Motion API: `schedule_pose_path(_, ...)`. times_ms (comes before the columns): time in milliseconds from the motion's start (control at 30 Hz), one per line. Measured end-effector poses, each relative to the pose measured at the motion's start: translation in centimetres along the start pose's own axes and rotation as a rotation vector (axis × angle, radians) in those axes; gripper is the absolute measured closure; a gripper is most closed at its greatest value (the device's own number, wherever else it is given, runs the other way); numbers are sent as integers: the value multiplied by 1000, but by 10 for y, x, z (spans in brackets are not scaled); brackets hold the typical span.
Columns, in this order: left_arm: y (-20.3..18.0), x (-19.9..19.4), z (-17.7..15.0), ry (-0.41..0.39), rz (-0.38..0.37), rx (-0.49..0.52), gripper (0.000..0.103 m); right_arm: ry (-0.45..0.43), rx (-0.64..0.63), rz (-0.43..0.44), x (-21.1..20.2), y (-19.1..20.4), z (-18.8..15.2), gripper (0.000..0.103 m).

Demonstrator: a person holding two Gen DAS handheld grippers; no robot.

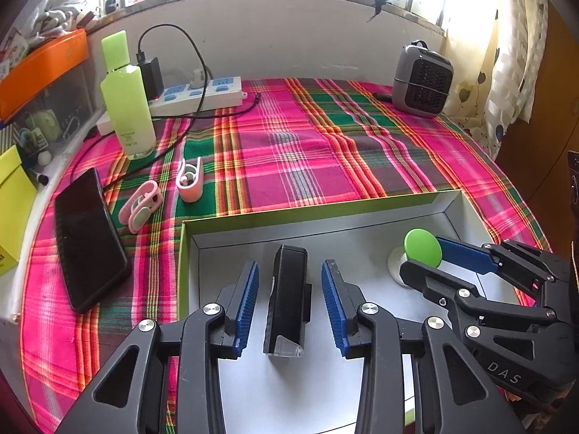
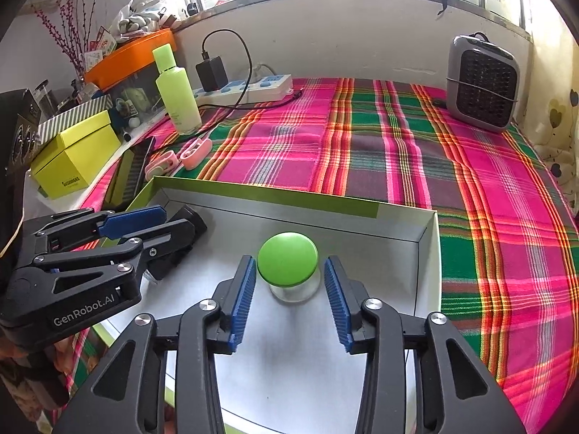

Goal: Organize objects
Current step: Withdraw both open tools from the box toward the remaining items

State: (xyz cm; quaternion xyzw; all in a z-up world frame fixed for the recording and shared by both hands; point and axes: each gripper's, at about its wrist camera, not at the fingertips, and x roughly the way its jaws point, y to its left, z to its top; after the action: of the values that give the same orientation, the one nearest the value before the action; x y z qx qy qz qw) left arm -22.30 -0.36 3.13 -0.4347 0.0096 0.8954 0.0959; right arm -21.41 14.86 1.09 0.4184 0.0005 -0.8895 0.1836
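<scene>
At nine o'clock in the right wrist view, a yellow box (image 2: 72,159) bears small print too blurred to read. The left claw (image 1: 290,302), its body marked "GenRobot.AI", stands parted around a black device (image 1: 287,300) lying in the shallow white tray (image 1: 362,204) on the plaid-covered worktop (image 1: 289,152); the pads clear its sides. At three o'clock from it, the right claw (image 2: 289,298), lettered "DAS", stands wider around a green-lidded jar (image 2: 288,264) in the same tray, pads not touching it.
</scene>
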Motion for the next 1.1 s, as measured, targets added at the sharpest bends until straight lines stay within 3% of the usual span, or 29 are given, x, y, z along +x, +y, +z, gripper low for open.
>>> schedule_pose_path(67,0,-3,-1,-2,2,-4,67,-5,2,-1,-2,0,-1,51)
schedule_pose_path(300,0,-19,-6,-22,2,-12,61,-18,17,-6,-12,-2,-5,51)
schedule_pose_path(1100,2,-69,-50,-70,-12,-63,59,-86,10,-41,-66,9,-36,51)
